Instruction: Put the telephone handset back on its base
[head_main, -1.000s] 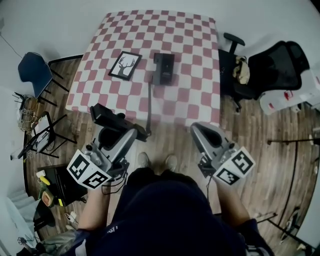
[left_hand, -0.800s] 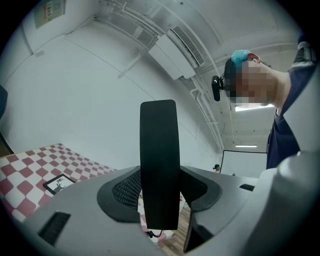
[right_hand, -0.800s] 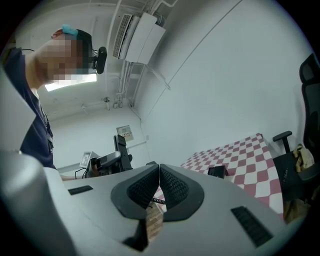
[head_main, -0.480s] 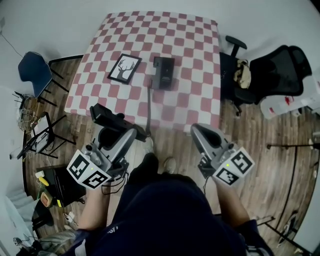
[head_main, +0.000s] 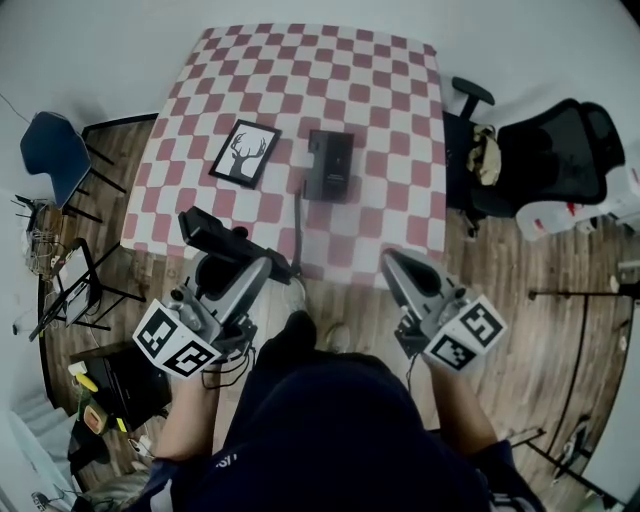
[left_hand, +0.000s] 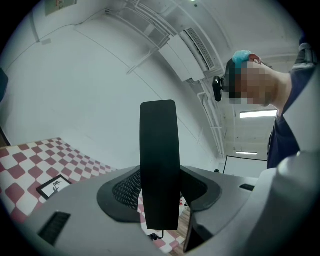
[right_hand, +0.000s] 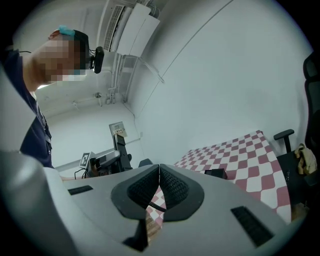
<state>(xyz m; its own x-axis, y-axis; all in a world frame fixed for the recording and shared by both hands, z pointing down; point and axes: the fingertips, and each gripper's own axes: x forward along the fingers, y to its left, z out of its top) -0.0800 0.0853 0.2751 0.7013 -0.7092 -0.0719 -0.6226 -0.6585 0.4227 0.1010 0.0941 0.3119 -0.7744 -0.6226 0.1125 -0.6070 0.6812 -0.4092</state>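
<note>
A black telephone handset (head_main: 213, 236) is clamped crosswise in my left gripper (head_main: 240, 258), held over the wooden floor just short of the table's near edge. In the left gripper view the handset (left_hand: 160, 160) stands upright between the jaws of that gripper (left_hand: 160, 192). A dark cord (head_main: 299, 225) runs from it to the black base (head_main: 329, 163) near the middle of the red-and-white checked table (head_main: 400, 80). My right gripper (head_main: 392, 258) hangs off the table's near right, shut with nothing in it (right_hand: 159, 182). The base (right_hand: 216, 173) shows small in the right gripper view.
A framed deer picture (head_main: 244, 153) lies left of the base. A black office chair (head_main: 560, 140) stands right of the table, a blue chair (head_main: 55, 150) to its left. Clutter and a stand sit on the floor at lower left.
The table has come closer and lower in the head view as the person steps toward it. Both grippers keep their places in the view, and the handset stays held.
</note>
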